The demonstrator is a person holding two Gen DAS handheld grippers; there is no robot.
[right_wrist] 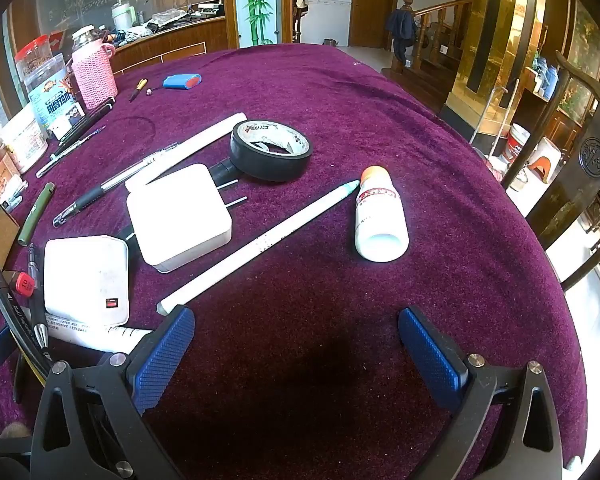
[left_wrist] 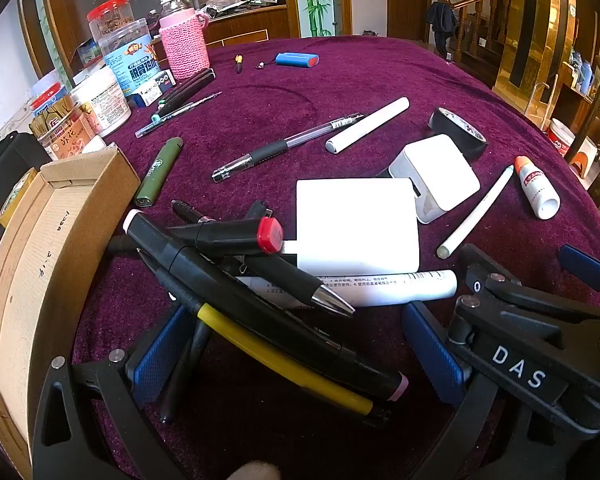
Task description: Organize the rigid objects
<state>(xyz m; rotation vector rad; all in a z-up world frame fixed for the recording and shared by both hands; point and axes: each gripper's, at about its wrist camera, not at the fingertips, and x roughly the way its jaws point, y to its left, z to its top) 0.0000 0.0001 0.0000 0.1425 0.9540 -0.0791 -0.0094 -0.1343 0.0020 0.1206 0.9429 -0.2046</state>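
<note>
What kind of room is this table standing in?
Probably a lived-in house's main room. A wooden staircase rises at the back beside a wooden door, and food jars crowd one edge of the purple-clothed table.

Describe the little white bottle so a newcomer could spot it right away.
On the purple tablecloth, look toward its right side, past the black tape roll. The bottle lies on its side just right of a long white pen. Only it has an orange cap and a red label.
</note>
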